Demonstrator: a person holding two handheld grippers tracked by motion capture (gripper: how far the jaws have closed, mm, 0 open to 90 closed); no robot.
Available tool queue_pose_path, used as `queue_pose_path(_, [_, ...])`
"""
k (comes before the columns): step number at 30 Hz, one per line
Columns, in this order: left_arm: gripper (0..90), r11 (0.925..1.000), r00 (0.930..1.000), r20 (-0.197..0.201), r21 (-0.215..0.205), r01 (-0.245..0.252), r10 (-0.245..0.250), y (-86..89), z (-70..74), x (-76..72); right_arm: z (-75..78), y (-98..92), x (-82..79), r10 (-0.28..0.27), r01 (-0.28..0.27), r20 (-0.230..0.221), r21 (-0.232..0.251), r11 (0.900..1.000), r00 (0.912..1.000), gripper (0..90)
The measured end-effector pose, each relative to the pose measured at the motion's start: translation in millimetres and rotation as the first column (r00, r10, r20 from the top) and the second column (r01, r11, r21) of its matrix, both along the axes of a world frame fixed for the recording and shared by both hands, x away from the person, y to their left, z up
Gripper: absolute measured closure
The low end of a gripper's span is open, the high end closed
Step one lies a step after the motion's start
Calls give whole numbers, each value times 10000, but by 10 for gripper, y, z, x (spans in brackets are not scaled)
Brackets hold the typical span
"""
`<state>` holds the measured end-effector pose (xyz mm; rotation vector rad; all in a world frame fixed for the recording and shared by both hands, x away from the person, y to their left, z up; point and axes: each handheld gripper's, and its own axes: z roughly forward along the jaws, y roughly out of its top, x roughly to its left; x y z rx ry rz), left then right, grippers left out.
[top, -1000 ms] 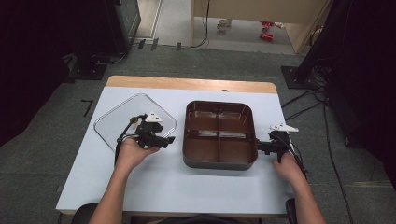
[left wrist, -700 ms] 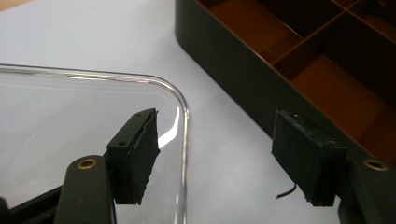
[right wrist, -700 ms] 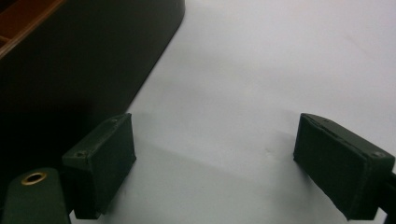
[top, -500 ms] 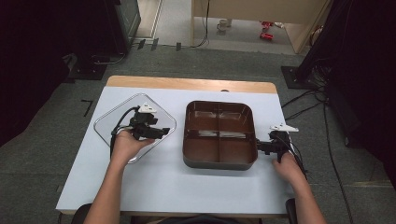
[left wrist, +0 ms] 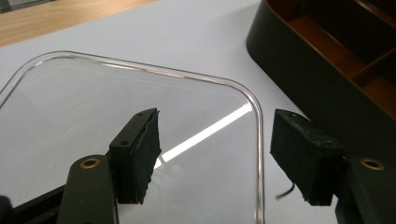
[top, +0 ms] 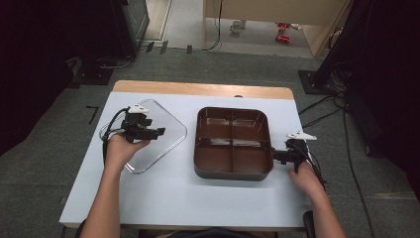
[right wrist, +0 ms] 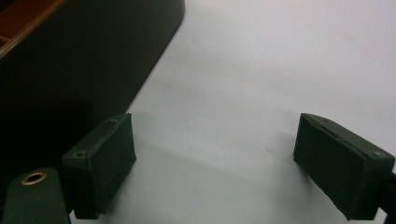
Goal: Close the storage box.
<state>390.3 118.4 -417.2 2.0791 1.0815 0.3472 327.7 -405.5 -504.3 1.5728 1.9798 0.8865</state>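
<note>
Left gripper: I am hovering it over the clear lid near the table's left edge, jaws apart, just closing slightly, gripping nothing. Right gripper: I am holding it level, jaws apart, beside the brown tray's right wall. No writing legible.

At frame left, the left gripper hovers over a clear lid; the right gripper sits beside the brown divided tray at centre.
</note>
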Motion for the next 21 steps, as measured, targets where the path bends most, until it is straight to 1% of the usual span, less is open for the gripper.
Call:
queue_pose_path(2, [340, 9994, 9996, 82, 201, -268, 266, 66, -26, 38, 0, 0, 0, 1, -1, 1, 0, 10000, 10000, 121])
queue_pose_path(3, [342, 9987, 9990, 66, 213, -453, 452, 123, -61, 69, 0, 0, 0, 1, -1, 1, -2, 10000, 10000, 122])
queue_pose_path(5, [345, 9975, 9977, 70, 217, -670, 669, 178, -105, 96, 0, 0, 0, 0, 0, 2, 0, 10000, 10000, 122])
queue_pose_path(6, [348, 9975, 9977, 70, 217, -670, 669, 178, -105, 96, 0, 0, 0, 0, 0, 2, 0, 10000, 10000, 122])
queue_pose_path(7, [348, 9966, 9970, 68, 282, -774, 772, 212, -133, 109, 0, 0, 0, -1, 1, 0, 1, 10000, 10000, 121])
queue_pose_path(9, [376, 9944, 9952, 75, 391, -979, 977, 271, -199, 133, 0, 0, 0, -2, 2, -2, 2, 10000, 10000, 122])
queue_pose_path(11, [378, 9935, 9942, 79, 394, -1071, 1069, 283, -220, 139, 0, 0, 0, -3, 3, -1, 2, 10000, 10000, 122])
queue_pose_path(12, [384, 9918, 9923, 135, 328, -1232, 1228, 304, -265, 146, 0, 0, 0, -1, 1, 0, 3, 10000, 10000, 121])
queue_pose_path(13, [386, 9918, 9923, 135, 328, -1232, 1228, 304, -265, 146, 0, 0, 0, -1, 1, 0, 3, 10000, 10000, 121])
queue_pose_path(14, [387, 9899, 9905, 53, 332, -1376, 1375, 330, -324, 160, 0, 0, 0, -2, 2, 2, 4, 10000, 10000, 122])
queue_pose_path(16, [393, 9872, 9873, -190, 260, -1570, 1576, 358, -394, 169, 0, 0, 0, -1, 1, 2, 4, 10000, 10000, 121])
queue_pose_path(17, [410, 9872, 9873, -190, 260, -1570, 1576, 358, -394, 169, 0, 0, 0, -1, 1, 2, 4, 10000, 10000, 121])
queue_pose_path(19, [421, 9841, 9837, -357, 266, -1755, 1764, 382, -440, 182, 0, 0, -1, -1, 1, 2, 7, 10000, 10000, 122])
queue_pose_path(20, [438, 9811, 9807, -321, 209, -1924, 1930, 394, -471, 180, 0, 0, -1, -1, 1, 1, 3, 10000, 10000, 121])
queue_pose_path(21, [444, 9811, 9807, -321, 209, -1924, 1930, 394, -471, 180, 0, 0, -1, 0, 0, 2, 4, 10000, 10000, 122])
